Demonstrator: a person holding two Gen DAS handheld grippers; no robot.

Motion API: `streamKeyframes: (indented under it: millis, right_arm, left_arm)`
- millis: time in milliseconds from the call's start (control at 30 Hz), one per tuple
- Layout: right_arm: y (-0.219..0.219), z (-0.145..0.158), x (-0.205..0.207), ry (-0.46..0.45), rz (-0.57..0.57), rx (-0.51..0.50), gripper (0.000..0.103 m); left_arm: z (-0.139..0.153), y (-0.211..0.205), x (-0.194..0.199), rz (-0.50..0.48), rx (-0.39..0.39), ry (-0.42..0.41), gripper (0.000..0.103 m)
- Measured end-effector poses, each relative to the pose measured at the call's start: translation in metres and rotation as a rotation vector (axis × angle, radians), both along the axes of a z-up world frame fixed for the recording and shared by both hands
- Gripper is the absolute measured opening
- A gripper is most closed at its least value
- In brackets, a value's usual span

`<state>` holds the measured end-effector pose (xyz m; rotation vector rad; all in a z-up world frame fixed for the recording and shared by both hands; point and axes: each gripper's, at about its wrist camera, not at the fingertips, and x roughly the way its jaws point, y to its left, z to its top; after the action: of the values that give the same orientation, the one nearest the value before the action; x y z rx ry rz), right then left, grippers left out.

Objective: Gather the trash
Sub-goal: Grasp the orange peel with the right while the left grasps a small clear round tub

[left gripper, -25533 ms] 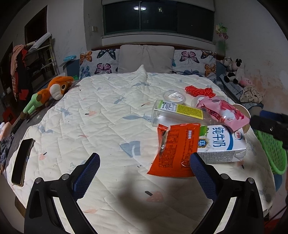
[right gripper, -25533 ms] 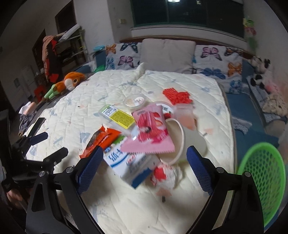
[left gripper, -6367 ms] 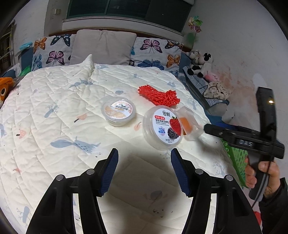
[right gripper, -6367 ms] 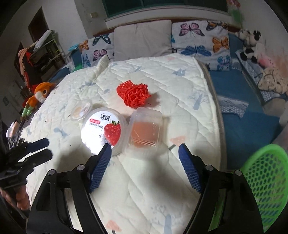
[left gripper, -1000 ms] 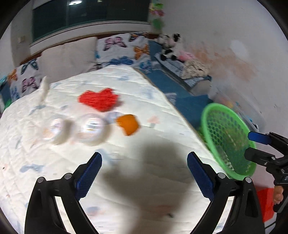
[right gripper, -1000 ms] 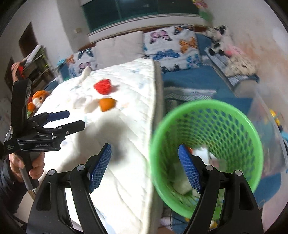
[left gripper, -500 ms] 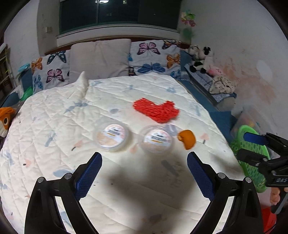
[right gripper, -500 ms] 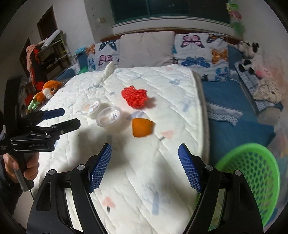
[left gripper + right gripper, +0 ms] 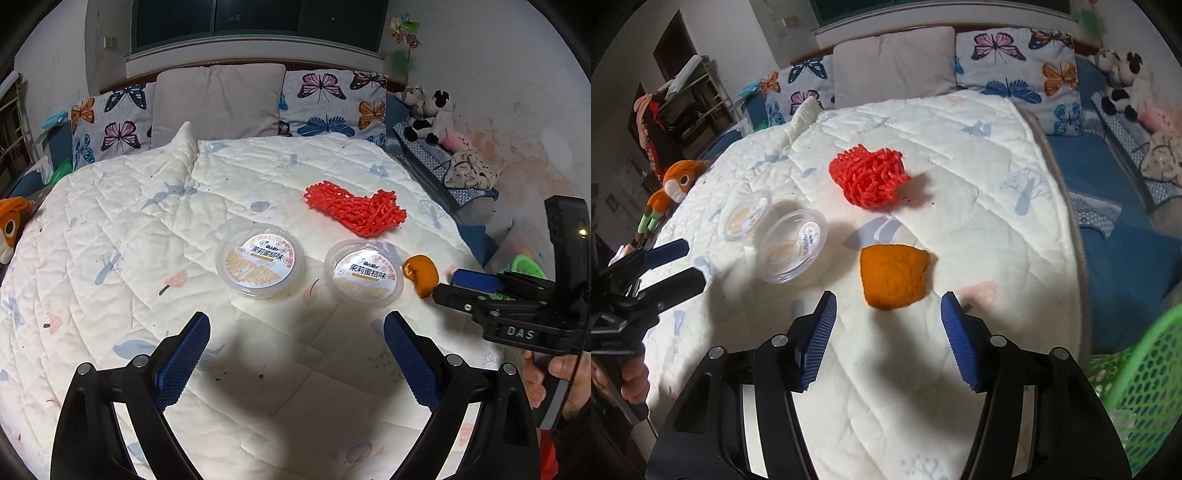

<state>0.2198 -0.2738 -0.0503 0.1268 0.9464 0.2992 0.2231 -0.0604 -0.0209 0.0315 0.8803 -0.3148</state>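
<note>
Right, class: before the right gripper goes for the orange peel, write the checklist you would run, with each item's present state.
1. Right gripper open: ok, jaws stand wide apart and hold nothing.
2. Orange peel lined up: ok, it lies just ahead, between the fingers.
3. Peel free of other trash: ok, apart from the cup and the red net.
4. Left gripper out of the way: ok, open and off to the side.
5. Basket within reach: ok, its rim shows at lower right.
6. Room in basket: cannot tell.
</note>
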Motion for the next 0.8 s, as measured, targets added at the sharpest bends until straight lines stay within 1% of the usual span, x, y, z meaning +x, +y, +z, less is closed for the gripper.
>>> streamKeyframes:
  millis: [200,267,300,367,500,533,800]
  right_arm:
    - [0.0,-0.012,0.01,0.018,-0.012,0.003,0.053]
    - [-0.001,-0.013,0.01,0.015,-0.012,0.0,0.047]
    - [-0.002,-0.013,0.009,0.014,-0.01,0.001,0.046]
    - [-0.003,-0.012,0.008,0.01,-0.008,0.004,0.04]
    - [-0.007,-0.008,0.0,-0.001,-0.012,0.0,0.039]
    - [-0.008,-0.006,-0.002,-0.004,-0.013,-0.003,0.039]
    - [-0.02,0.008,-0.024,-0.036,-0.021,-0.022,0.039]
  left_arm:
    - [-0.008,-0.008,0.005,-0.013,-0.002,0.015,0.092]
    - [-0.009,-0.012,0.005,-0.018,0.0,0.018,0.092]
    - [-0.011,-0.014,0.006,-0.021,0.002,0.02,0.092]
    - [-0.013,-0.018,0.007,-0.025,0.003,0.022,0.092]
    - [-0.016,-0.028,0.012,-0.038,-0.008,0.031,0.09]
    - [-0.017,-0.03,0.013,-0.042,-0.012,0.034,0.088]
    - [-0.027,-0.054,0.024,-0.069,-0.013,0.05,0.088]
